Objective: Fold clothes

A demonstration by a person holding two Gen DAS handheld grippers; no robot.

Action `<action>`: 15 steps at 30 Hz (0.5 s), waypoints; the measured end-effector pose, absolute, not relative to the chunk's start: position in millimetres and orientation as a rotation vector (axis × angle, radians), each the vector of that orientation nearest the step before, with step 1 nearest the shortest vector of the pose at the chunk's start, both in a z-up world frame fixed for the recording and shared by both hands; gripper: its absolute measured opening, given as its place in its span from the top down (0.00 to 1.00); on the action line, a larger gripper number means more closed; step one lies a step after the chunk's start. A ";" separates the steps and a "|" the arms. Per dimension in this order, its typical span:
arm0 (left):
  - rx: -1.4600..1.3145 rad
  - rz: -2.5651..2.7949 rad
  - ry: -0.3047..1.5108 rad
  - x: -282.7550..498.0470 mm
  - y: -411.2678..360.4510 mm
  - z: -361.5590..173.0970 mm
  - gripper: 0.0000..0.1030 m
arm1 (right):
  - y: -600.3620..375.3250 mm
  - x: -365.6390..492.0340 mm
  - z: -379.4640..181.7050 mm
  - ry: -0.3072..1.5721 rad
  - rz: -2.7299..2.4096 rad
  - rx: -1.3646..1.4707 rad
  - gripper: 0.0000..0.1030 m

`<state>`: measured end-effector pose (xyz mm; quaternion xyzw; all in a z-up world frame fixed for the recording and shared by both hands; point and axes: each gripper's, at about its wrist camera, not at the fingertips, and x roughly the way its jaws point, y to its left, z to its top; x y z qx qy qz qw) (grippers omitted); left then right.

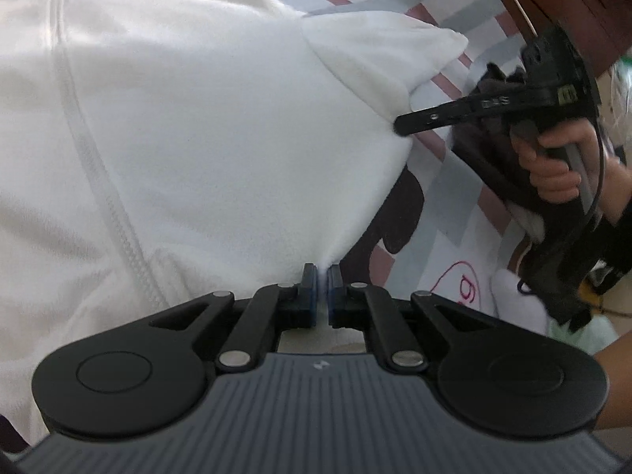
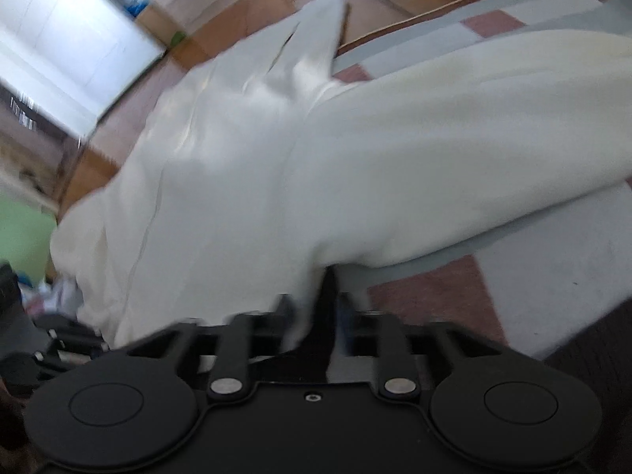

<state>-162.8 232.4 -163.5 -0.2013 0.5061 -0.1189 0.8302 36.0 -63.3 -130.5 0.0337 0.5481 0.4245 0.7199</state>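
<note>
The soft, limp white garment (image 1: 197,138) is pinched by the clenched left gripper (image 1: 323,276) at six o'clock; the right gripper (image 2: 316,308) is released, hem between.

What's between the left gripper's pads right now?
A pinch of the white garment sits between the shut left gripper, seen in the left wrist view.
</note>
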 end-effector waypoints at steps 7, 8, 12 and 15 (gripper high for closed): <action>-0.441 -0.257 1.081 -162.8 232.5 -169.6 0.96 | -109.4 79.5 -149.2 1.174 0.594 0.435 0.31; -0.452 -0.257 1.083 -162.3 233.9 -170.6 0.96 | -114.2 86.3 -152.8 1.163 0.536 0.461 0.32; -0.495 -0.259 1.093 -160.3 240.0 -175.1 0.96 | -116.3 111.3 -159.8 1.008 0.454 0.548 0.30; -0.502 -0.258 1.088 -162.2 242.1 -173.8 0.96 | -102.8 121.0 -147.0 0.886 0.366 0.367 0.92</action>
